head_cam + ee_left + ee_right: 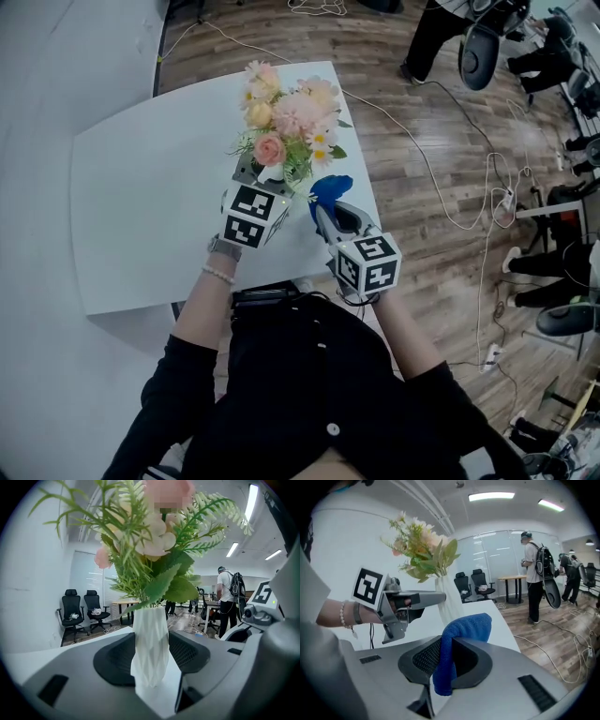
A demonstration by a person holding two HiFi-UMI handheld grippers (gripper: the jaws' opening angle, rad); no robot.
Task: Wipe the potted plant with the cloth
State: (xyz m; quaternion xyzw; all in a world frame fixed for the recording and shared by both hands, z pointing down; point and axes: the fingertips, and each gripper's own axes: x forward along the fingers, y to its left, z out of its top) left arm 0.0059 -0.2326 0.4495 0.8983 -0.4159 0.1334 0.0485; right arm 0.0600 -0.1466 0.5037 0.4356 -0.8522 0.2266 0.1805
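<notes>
The right gripper [445, 657] pinched the blue cloth [465, 626] at mid-frame, wiping apparently not yet begun, while the left gripper [151, 660] clamped the potted plant's [286, 122] vase [151, 639].

One potted plant [286, 122], one cloth [331, 187], one table [141, 206], two tongs: left tongs [150, 656], right tongs [445, 656].

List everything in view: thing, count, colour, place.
table: one, white, under the vase
vase: one, white, standing on the table
flowers: one bunch, pink and green, in the vase
cloth: one, blue, held beside the vase
office chairs: two, black, far wall
cables: several, pale, on wood floor
people: at least two, standing, background
left gripper: one, grey, closed on the vase
right gripper: one, grey, closed on the cloth
</notes>
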